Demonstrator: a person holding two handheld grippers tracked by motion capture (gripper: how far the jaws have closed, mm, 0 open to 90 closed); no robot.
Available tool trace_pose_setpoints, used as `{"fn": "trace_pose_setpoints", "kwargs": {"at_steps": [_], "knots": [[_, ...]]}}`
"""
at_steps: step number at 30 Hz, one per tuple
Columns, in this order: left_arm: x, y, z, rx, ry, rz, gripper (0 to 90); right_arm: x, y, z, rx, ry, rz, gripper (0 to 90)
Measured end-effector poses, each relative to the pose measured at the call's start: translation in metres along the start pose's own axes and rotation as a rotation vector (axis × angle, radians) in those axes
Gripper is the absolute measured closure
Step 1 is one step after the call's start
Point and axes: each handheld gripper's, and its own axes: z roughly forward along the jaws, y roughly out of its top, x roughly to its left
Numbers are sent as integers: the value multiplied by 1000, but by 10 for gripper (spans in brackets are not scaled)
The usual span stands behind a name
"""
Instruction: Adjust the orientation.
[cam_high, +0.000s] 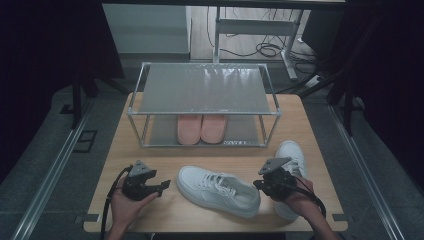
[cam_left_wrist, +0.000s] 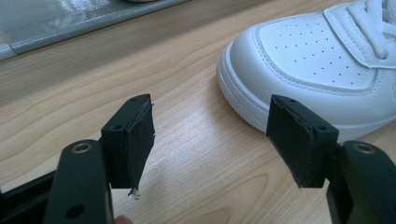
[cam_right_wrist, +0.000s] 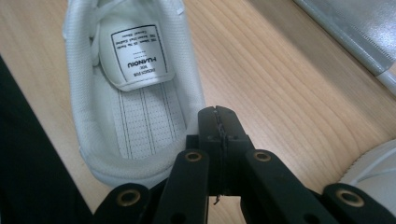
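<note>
Two claws flank white sneaker (cam_high: 218, 190), left claw (cam_high: 162, 187) open nr toe, right claw (cam_high: 257, 185) closed at heel.

This looks like a lab or recording room, not a home: a small wooden surface (cam_high: 150, 150) stands on grey carpet between metal floor rails (cam_high: 50, 170), dark curtains (cam_high: 45, 45) hang at both sides, and loose cables (cam_high: 265, 50) lie under a desk frame (cam_high: 260, 27) behind.
</note>
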Motion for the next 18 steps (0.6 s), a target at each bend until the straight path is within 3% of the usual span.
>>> {"fn": "trace_pose_setpoints", "kwargs": {"at_steps": [18], "knots": [[0,0,1,1,-1,3,325,7,-14,-6,-42,42,13,900]]}}
